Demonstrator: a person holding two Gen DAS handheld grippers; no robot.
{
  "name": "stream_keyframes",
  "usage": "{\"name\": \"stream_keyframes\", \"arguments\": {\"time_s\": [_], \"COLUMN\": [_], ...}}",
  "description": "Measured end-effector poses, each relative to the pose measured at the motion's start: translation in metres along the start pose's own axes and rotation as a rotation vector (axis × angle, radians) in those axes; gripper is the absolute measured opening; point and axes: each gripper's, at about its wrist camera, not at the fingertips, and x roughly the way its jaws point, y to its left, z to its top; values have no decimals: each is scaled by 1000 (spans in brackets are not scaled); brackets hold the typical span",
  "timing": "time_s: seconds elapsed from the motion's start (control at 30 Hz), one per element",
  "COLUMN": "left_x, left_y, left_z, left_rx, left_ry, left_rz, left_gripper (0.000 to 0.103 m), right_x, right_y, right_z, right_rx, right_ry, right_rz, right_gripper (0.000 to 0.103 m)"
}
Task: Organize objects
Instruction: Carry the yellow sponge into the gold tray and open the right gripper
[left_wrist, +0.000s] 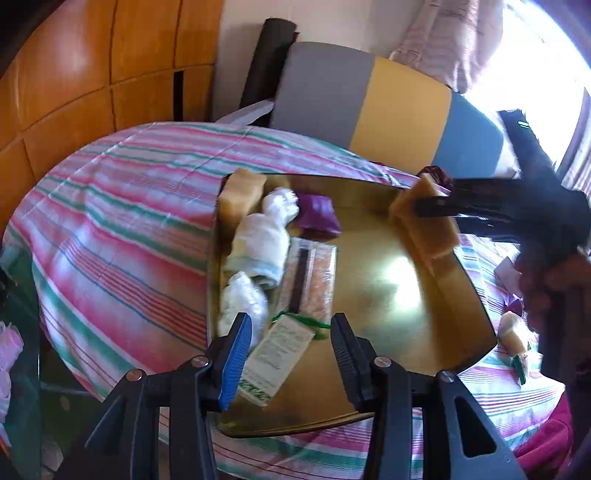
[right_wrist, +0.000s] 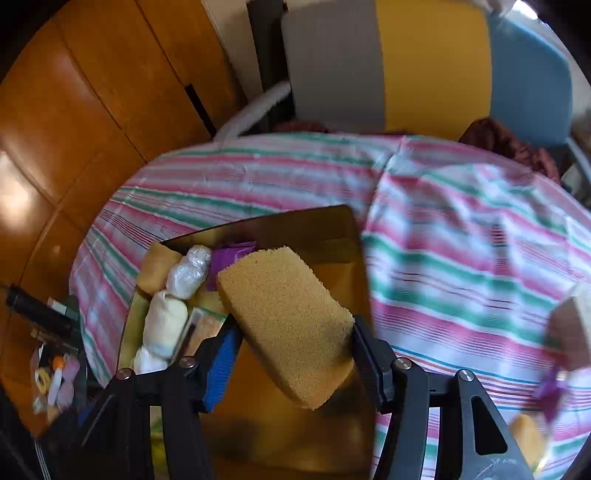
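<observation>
A shiny gold tray (left_wrist: 388, 332) lies on a striped cloth. In it, along the left side, lie a tan sponge (left_wrist: 242, 195), white wrapped bundles (left_wrist: 260, 240), a purple packet (left_wrist: 318, 213), a clear packet (left_wrist: 310, 280) and a green-printed card (left_wrist: 279, 360). My left gripper (left_wrist: 291, 354) is open and empty over the tray's near edge, above the card. My right gripper (right_wrist: 291, 350) is shut on a tan sponge (right_wrist: 286, 321) and holds it above the tray (right_wrist: 295, 435). It shows in the left wrist view (left_wrist: 428, 221) at the tray's right side.
The striped cloth (left_wrist: 122, 221) covers a round table. More items, among them a tan one (left_wrist: 513, 336), lie on the cloth right of the tray. A grey, yellow and blue chair back (left_wrist: 369, 103) stands behind. Wooden panels (left_wrist: 74, 74) are at left.
</observation>
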Motion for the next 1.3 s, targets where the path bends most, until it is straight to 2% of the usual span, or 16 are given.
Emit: {"name": "stream_keyframes", "arguments": {"time_s": [0.2,0.3,0.37,0.43,0.53,0.73,0.97,1.13,1.3], "left_x": [11,14,14,12,11,6,-5,-14,-18], "left_y": [18,23,23,23,23,19,7,-9,-29], "left_z": [-1,-2,-1,-1,0,0,-1,-4,-7], "left_rx": [-46,-62,-63,-63,-68,-57,-16,35,93], "left_ry": [27,35,36,33,25,15,-2,-14,-16], "left_rz": [-1,-11,-13,-12,-11,-6,4,7,-1], "left_gripper": [45,44,44,44,44,44,44,44,44], "right_x": [66,87,93,94,86,57,6,-31,-61], "right_y": [16,18,16,17,16,12,-5,-30,-73], "right_z": [27,36,40,41,38,21,-16,-45,-67], "right_rx": [36,62,69,66,58,15,-43,-81,-49], "right_ry": [77,82,77,81,55,9,-59,-99,-117], "right_rz": [-76,-103,-76,-54,-17,-17,-15,-40,-90], "right_gripper": [60,64,66,73,83,85,87,87,87]}}
